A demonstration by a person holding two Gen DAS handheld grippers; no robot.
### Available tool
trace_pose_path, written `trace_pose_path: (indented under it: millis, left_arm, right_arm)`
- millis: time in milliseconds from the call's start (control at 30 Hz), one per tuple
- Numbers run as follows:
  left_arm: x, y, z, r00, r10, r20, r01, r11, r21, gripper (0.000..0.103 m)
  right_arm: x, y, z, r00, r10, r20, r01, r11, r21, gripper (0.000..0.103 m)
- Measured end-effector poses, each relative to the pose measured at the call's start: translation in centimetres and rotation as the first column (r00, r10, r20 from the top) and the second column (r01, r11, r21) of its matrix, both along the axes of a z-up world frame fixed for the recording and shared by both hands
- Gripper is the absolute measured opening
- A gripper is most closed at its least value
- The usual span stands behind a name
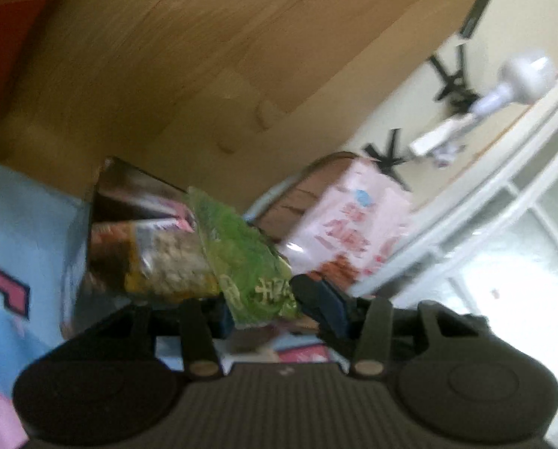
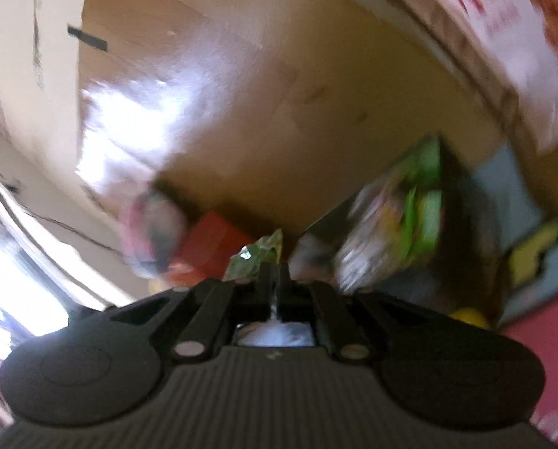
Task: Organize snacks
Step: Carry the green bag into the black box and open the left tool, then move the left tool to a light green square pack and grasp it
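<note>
In the left wrist view my left gripper [image 1: 269, 308] has its jaws apart around the lower end of a green snack packet [image 1: 241, 258], which stands between the fingers; whether the pads press it is unclear. Behind it a brown and yellow snack bag [image 1: 159, 258] and a dark packet [image 1: 136, 191] lean in an open container. A pink and white snack bag [image 1: 354, 220] lies to the right. In the right wrist view my right gripper [image 2: 275, 273] is shut on a crinkled green foil packet [image 2: 256, 258]. A green and white snack bag [image 2: 399, 220] stands blurred to the right.
Wooden floor [image 1: 204, 56] fills the background. A white hand-held vacuum [image 1: 496, 101] and black stand legs [image 1: 455, 78] are at the right, by a white window frame [image 1: 466, 217]. A light blue box side [image 1: 20, 232] is at the left. A red box [image 2: 211, 243] and a pink-white bag [image 2: 503, 30] show blurred.
</note>
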State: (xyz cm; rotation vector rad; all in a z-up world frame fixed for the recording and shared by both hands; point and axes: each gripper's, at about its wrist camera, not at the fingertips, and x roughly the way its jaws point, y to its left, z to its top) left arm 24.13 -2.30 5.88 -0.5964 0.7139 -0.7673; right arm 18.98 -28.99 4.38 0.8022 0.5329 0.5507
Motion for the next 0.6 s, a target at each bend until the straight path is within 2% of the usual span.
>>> trace_pose_path:
  millis: [67, 100, 200, 400, 600]
  left_arm:
    - [0.6, -0.2, -0.2, 0.999, 0.040, -0.005, -0.040, 0.998, 0.046, 0.053]
    - [0.6, -0.1, -0.2, 0.998, 0.056, -0.001, -0.055, 0.997, 0.055, 0.054]
    - [-0.2, 1.0, -0.2, 0.997, 0.074, 0.020, -0.075, 0.996, 0.052, 0.061]
    - [-3.0, 3.7, 0.5, 0.993, 0.114, 0.025, -0.115, 0.993, 0.015, 0.062]
    - [-7.9, 5.2, -0.9, 0.995, 0.102, 0.000, -0.102, 0.993, 0.053, 0.062]
  right_arm:
    - [0.6, 0.9, 0.1, 0.999, -0.028, 0.035, 0.032, 0.994, -0.107, 0.018]
    - [0.6, 1.0, -0.2, 0.998, -0.034, 0.047, 0.041, 0.989, -0.140, 0.025]
    - [0.0, 0.7, -0.5, 0.995, -0.057, 0.079, 0.068, 0.988, -0.141, 0.038]
    - [-3.1, -1.6, -1.0, 0.994, -0.083, 0.069, 0.090, 0.991, -0.099, 0.038]
    - [-8.7, -3.1, -2.5, 0.999, -0.034, -0.019, 0.031, 0.993, -0.118, 0.038]
